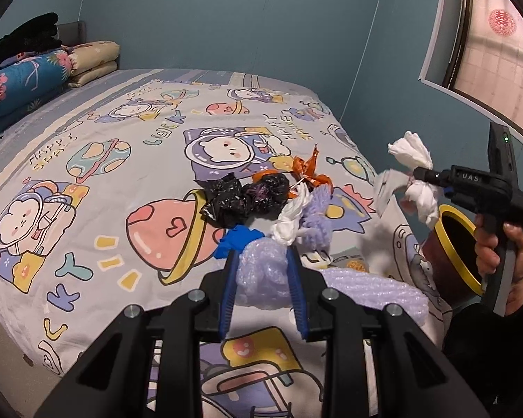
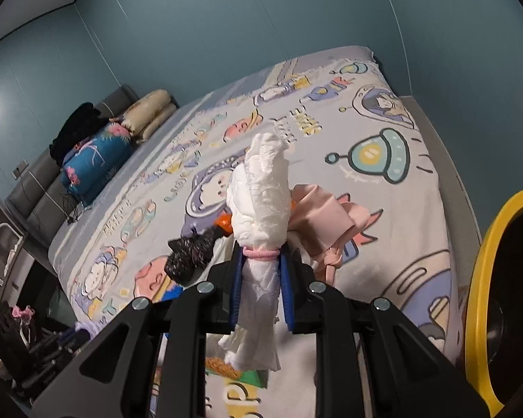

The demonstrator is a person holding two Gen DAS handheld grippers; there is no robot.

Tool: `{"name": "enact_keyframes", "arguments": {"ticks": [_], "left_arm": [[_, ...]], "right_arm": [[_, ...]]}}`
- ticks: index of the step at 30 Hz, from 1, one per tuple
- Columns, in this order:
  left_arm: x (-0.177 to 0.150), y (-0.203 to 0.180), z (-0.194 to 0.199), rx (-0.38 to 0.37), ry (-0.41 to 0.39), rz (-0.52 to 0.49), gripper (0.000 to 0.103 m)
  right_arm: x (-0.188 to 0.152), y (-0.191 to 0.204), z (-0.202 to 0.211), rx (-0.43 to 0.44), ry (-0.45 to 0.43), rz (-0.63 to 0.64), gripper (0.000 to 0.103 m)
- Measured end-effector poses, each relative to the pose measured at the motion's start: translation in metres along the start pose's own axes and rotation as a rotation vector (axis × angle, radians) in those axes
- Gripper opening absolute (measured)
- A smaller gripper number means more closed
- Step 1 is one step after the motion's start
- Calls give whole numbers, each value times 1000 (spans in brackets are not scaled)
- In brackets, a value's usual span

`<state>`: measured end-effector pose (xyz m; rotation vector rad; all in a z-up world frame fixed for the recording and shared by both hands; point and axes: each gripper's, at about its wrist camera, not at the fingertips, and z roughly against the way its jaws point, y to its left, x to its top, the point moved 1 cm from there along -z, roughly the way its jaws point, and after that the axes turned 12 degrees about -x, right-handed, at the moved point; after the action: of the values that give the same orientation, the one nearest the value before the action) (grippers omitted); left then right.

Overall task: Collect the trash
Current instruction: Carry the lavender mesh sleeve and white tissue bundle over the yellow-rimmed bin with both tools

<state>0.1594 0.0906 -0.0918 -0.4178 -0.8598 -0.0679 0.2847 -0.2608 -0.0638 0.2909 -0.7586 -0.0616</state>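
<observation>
Lilac bubble wrap sits clamped between my left fingers above the bed. My right fingers pinch a white tissue bundle near the yellow-rimmed bin; other scraps lie on the bed.

Left gripper angled down, jaws closed on a pale wad, right gripper angled down, jaws clamped on a white bundle, right hand wrapped around its handle
</observation>
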Motion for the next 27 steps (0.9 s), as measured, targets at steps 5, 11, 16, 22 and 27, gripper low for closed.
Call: {"name": "enact_keyframes", "arguments": {"ticks": [5,11,16,22,27], "left_arm": [[4,-5,0,-12,-4,-2,26],[13,-22,-10,-38,1,-27,26],[24,-48,-23,-74,5,-63,26],[42,-88,-44,-127,7,-118,26],[56,-126,-65,-184,9,-171,26]], "right_arm": [[5,-6,20,-12,-39,14,18],[11,-27,54,-30,-89,32,18],[15,-53,83,-55,-130,21,18],[23,-87,110,-109,-175,0,18],[29,-110,128,-151,-205,-23,18]]}}
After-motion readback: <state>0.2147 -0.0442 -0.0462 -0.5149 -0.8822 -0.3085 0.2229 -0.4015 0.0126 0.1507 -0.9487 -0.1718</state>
